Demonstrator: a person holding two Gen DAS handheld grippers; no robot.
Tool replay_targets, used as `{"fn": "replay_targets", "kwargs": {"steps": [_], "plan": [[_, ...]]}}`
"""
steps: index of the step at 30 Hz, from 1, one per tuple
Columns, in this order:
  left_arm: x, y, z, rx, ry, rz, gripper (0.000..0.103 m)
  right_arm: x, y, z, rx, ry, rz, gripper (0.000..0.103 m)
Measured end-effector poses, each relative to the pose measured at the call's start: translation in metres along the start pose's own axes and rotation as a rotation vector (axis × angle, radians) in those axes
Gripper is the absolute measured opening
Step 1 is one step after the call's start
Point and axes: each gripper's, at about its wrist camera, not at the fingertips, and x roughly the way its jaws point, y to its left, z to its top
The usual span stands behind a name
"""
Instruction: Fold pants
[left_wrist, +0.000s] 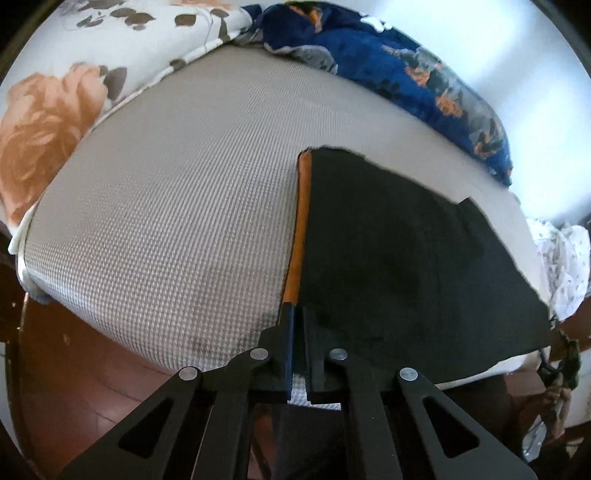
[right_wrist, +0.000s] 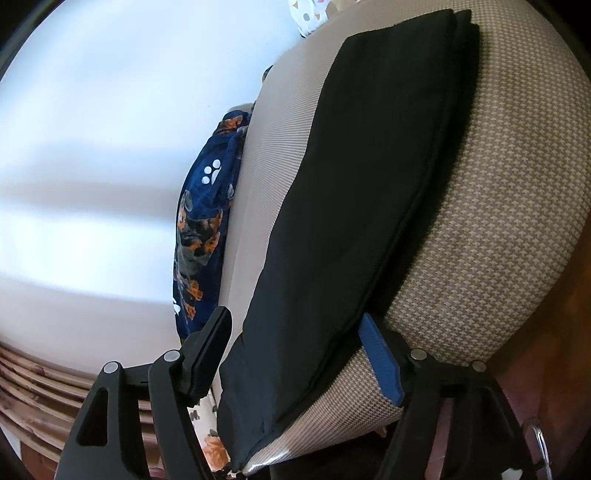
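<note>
Closed on the near edge of the black pants (left_wrist: 399, 251), the left tool (left_wrist: 298, 325) pinched fabric beside an orange stripe (left_wrist: 300, 229). Right tool (right_wrist: 295, 354) stood open around the folded pants on the bed (left_wrist: 166, 221).

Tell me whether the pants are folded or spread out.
Folded: the pants lie doubled on the bed, stacked edges showing.
</note>
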Motion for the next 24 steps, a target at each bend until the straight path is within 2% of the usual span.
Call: {"fn": "replay_targets", "kwargs": {"steps": [2,3,5,7,9,11,14,18,20,24], "plan": [[-0.009,0.003,0.003,-0.025,0.0,-0.025,0.004,0.0,0.0,0.001,0.006,0.002,0.004,0.069],[-0.013,0.006,0.005,-0.046,0.019,-0.061,0.005,0.0,-0.001,0.001,0.012,0.003,0.008,0.069],[-0.017,0.011,0.004,-0.069,0.077,-0.11,0.006,-0.001,-0.003,0.002,0.027,0.003,0.019,0.07],[-0.017,0.011,-0.003,-0.063,0.128,-0.096,0.009,-0.001,-0.004,0.003,0.028,0.002,0.025,0.07],[-0.008,0.012,-0.012,-0.077,0.204,-0.123,0.011,-0.002,-0.003,0.003,0.019,0.001,0.024,0.072],[0.001,0.015,-0.018,-0.125,0.242,-0.175,0.011,-0.002,-0.002,0.003,0.01,0.001,0.019,0.073],[0.005,0.019,-0.019,-0.187,0.241,-0.224,0.011,-0.002,-0.001,0.002,0.01,0.001,0.017,0.073],[0.003,0.031,-0.02,-0.284,0.195,-0.309,0.011,0.0,0.001,0.001,0.012,0.0,0.018,0.073],[0.001,0.033,-0.021,-0.3,0.185,-0.302,0.011,0.0,0.0,0.001,0.011,-0.001,0.018,0.073],[-0.001,0.034,-0.019,-0.327,0.17,-0.36,0.011,0.002,-0.001,0.001,0.016,-0.001,0.024,0.074]]}}
